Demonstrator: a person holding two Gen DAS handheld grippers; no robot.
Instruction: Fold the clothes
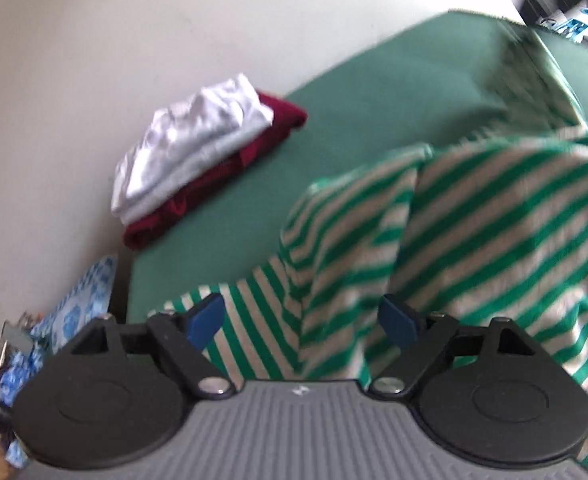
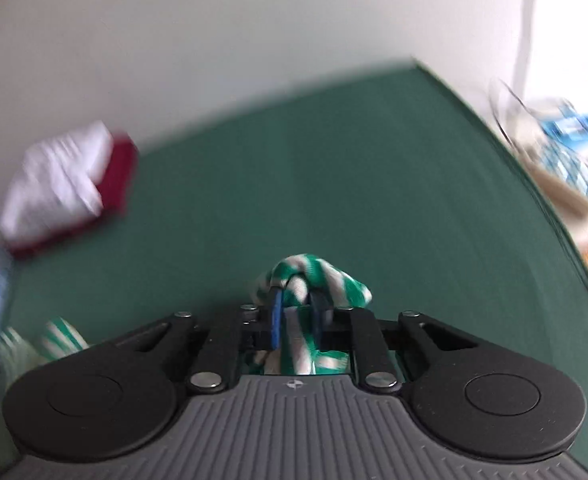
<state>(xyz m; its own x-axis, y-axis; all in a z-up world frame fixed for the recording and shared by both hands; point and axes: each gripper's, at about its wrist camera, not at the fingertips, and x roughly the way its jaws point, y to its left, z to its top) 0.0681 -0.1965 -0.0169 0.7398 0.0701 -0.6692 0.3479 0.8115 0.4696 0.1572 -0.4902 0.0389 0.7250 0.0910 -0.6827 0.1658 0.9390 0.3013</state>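
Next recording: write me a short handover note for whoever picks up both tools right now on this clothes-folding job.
Left tool: open, holding nothing; the striped shirt lies bunched just ahead of it.
Right tool: shut on a fold of the same striped shirt, lifted over the green table.
Done: a white garment sits folded on a dark red garment at the table's far edge by the wall.
Left: spread the striped shirt flat, fold it, probably add it to that stack.

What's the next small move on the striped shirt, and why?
Probably close the left gripper on the striped shirt: its jaws stand open with cloth bunched between them, while the right gripper already pinches a fold.
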